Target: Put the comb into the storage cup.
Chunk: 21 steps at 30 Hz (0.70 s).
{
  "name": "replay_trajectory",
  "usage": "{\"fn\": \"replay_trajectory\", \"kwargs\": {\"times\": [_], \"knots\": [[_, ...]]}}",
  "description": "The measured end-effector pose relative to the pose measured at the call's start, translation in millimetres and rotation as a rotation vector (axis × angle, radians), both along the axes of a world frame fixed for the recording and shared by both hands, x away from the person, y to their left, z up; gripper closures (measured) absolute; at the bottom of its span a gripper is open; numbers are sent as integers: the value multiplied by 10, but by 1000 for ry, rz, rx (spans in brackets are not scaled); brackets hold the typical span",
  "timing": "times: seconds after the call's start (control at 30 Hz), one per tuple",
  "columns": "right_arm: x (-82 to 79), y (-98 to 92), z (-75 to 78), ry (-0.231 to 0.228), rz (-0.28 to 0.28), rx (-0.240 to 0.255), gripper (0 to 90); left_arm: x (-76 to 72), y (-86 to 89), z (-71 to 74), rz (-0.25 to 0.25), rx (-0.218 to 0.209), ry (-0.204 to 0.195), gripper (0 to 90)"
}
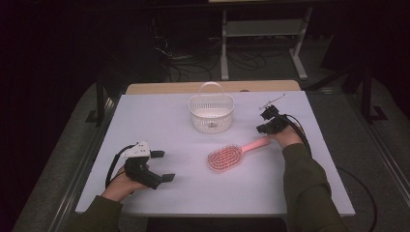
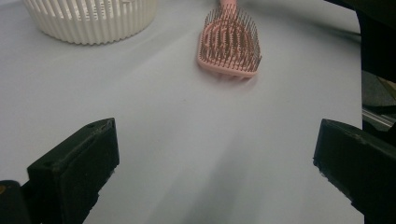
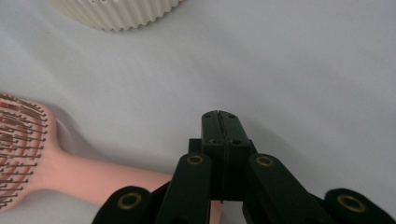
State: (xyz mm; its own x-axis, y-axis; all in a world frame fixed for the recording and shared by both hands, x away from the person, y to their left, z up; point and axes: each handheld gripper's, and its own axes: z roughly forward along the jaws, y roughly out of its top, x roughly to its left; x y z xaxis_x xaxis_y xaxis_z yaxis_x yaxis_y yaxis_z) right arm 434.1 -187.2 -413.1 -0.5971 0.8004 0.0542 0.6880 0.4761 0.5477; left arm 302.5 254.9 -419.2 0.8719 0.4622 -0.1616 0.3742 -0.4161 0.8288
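The pink hairbrush (image 1: 231, 154) lies bristles-up mid-table (image 1: 159, 121), near the basket (image 1: 211, 114). It looks light and rigid; its smooth handle suits gripping. The right tool (image 3: 219, 123) is together above that handle, gripping nothing; the left tool (image 1: 162, 166) stands apart.

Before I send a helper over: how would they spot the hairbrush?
On the white table, look just in front of the white slatted basket. The pink hairbrush lies flat there, bristles up, the only pink thing, its handle by the right gripper.
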Motion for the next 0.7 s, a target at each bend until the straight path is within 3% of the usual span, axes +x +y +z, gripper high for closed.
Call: {"fn": "replay_trajectory", "kwargs": {"times": [0.33, 0.7], "knots": [[46, 16, -67, 35, -3, -42, 890, -1, 4, 1, 2, -6, 2, 0], [32, 9, -83, 60, 9, -54, 889, 0, 7, 1, 2, -7, 2, 0]]}}
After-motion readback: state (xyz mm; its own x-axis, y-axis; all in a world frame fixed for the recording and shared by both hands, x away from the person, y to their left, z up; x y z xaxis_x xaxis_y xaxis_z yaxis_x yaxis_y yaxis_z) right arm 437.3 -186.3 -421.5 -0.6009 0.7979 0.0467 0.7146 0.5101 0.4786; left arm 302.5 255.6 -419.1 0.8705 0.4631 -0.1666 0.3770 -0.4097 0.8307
